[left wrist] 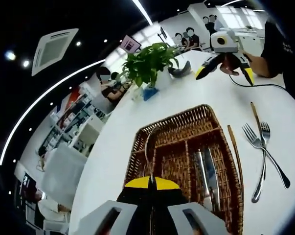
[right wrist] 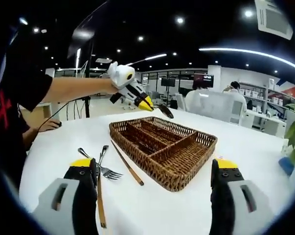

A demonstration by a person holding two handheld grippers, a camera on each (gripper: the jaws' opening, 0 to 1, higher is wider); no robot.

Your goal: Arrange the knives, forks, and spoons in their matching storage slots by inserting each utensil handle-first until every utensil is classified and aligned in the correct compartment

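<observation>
Left hand-held gripper [right wrist: 148, 104] clamps a spoon [left wrist: 149, 147] above the wicker tray [right wrist: 196, 139]; right hand-held gripper [right wrist: 154, 171] waits wide. Next: lower it handle-first into the spoon slot.

One brown woven wicker tray [left wrist: 162, 128], two crossed silver metal forks [left wrist: 262, 152], two thin brown wooden chopsticks [left wrist: 235, 154], two steel knives [left wrist: 205, 172], one spoon [left wrist: 149, 147], one leafy green potted plant [left wrist: 148, 62].

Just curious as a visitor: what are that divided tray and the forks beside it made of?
The tray looks like woven wicker: brown, matte, with a visible basket weave. The forks look like polished metal, probably stainless steel: silvery, with bright reflections.
</observation>
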